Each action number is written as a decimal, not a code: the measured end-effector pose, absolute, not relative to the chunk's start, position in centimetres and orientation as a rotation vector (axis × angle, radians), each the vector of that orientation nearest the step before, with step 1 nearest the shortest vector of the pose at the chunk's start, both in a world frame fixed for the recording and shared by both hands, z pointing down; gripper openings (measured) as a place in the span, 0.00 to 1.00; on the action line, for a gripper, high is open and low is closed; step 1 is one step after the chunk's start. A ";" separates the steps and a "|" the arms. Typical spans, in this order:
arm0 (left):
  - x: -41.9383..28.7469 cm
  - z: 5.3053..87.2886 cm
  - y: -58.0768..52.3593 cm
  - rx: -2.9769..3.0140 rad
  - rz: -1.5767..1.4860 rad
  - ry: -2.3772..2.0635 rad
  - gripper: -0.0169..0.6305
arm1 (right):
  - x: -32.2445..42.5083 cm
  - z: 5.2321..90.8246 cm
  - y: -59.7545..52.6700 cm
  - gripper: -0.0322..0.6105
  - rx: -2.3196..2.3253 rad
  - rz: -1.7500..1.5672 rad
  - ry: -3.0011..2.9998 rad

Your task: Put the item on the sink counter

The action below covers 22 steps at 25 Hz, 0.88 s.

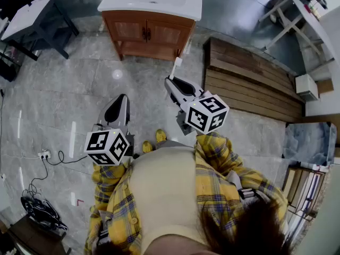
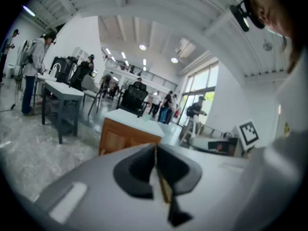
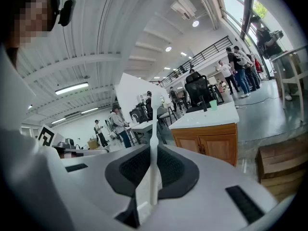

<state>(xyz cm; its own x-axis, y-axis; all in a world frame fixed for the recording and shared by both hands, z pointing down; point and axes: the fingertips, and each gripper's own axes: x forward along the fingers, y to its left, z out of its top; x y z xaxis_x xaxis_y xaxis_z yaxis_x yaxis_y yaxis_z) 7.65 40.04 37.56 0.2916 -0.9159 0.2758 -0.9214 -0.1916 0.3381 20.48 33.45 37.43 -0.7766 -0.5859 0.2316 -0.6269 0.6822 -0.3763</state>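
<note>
My right gripper [image 1: 171, 82] is shut on a thin white stick-like item [image 1: 175, 67], whose tip juts out beyond the jaws toward the sink counter [image 1: 133, 4]. In the right gripper view the item [image 3: 153, 143] stands upright between the pads, and the white-topped wooden counter [image 3: 207, 118] with a green cup [image 3: 213, 105] lies ahead to the right. Lower at the left, my left gripper [image 1: 124, 96] is shut with nothing in it. Its closed jaws point at the counter [image 2: 130, 124] in the left gripper view.
A low wooden platform [image 1: 249, 84] lies to the right of the counter. Dark-legged tables [image 1: 29, 17] stand at the far left, and a white trestle table [image 1: 313, 9] at the far right. A power strip with cables [image 1: 43, 155] is on the grey floor. Several people stand in the background [image 2: 33, 66].
</note>
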 end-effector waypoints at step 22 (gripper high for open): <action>10.8 38.6 32.8 2.107 0.062 -1.666 0.05 | 21.9 39.3 26.1 0.12 0.906 0.772 -2.817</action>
